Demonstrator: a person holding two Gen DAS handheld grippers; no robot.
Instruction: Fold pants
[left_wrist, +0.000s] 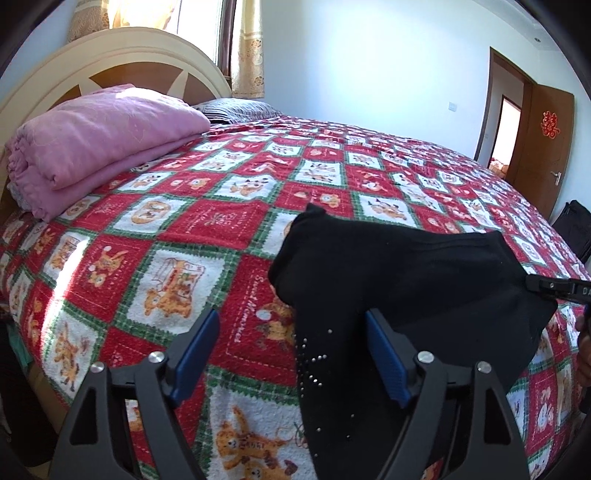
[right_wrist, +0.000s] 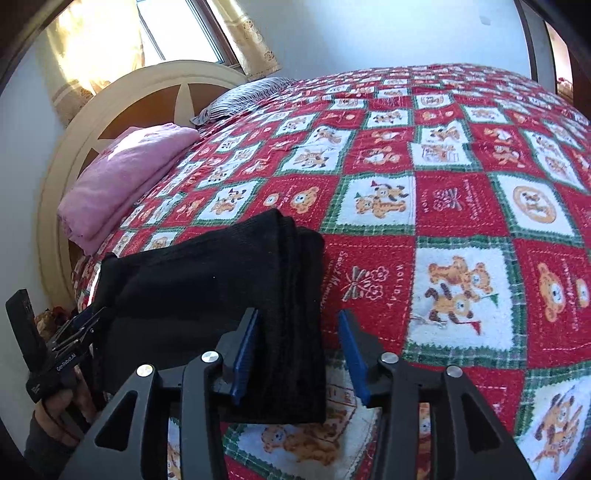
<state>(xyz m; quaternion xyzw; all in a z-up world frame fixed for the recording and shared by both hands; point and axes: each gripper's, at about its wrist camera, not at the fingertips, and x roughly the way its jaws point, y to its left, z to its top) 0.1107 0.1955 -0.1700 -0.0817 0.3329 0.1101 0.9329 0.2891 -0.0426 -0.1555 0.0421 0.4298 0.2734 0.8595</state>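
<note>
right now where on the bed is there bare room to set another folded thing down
The broad middle of the bedspread beyond the black pants lies bare, out to the far edge. It is crowded at the headboard end, with the pink blanket and striped pillow, and at the near edge by the pants.

The folded pants lie on the bedspread near the bed's near edge. A folded blanket rests by the headboard, a pillow beside it. A door stands beyond the bed's far side.
</note>
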